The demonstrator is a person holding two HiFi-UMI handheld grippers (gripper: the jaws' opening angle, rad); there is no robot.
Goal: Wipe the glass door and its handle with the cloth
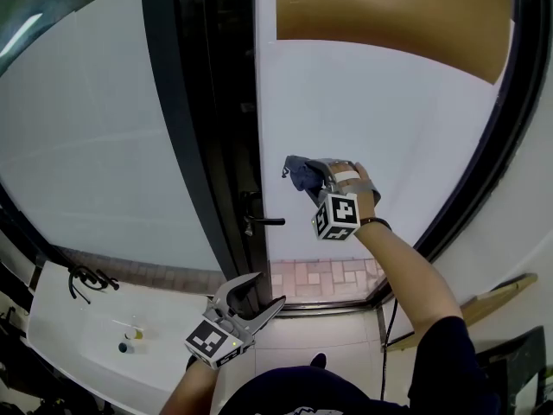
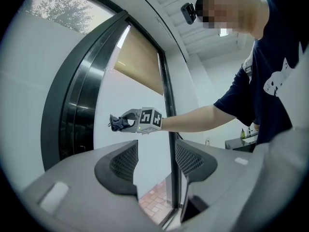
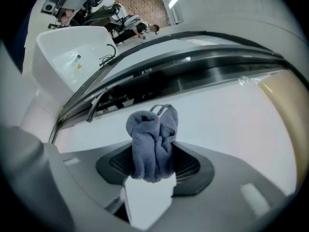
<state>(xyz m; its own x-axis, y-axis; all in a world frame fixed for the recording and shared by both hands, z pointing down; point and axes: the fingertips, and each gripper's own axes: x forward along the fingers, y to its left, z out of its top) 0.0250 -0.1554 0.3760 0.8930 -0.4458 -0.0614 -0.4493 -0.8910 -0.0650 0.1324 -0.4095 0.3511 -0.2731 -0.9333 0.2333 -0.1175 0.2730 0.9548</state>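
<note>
Right gripper point(image 3: 154, 167): jaws clamped on the cloth point(image 3: 153, 144). The blue-grey cloth is bunched into a wad that sticks out past the fingertips. Judgement: held this way so the soft wad, not the hard jaws, is what meets the glass.

Directly ahead of the wad is the frosted pane of the glass door point(image 1: 406, 128). The wad is at or just short of the surface; no view settles whether they touch. Arm extended, gripper pointed square at the pane, which suits a flat wiping stroke.

The handle point(image 1: 264, 221), a dark lever on the door's edge, sits down and to this gripper's left, near but apart from it. It is not yet reached by the cloth. Beyond the handle stands the dark door frame point(image 1: 203, 145).

Left gripper point(image 1: 266, 290): jaws apart, nothing between them; its own view shows only the door's lower edge and paving outside through the gap. It hangs low, well below the right gripper and near the person's body. Judgement: parked clear of the wiping path, free to steady the door if needed.

Step in hand: pane wiping, handle to follow.
</note>
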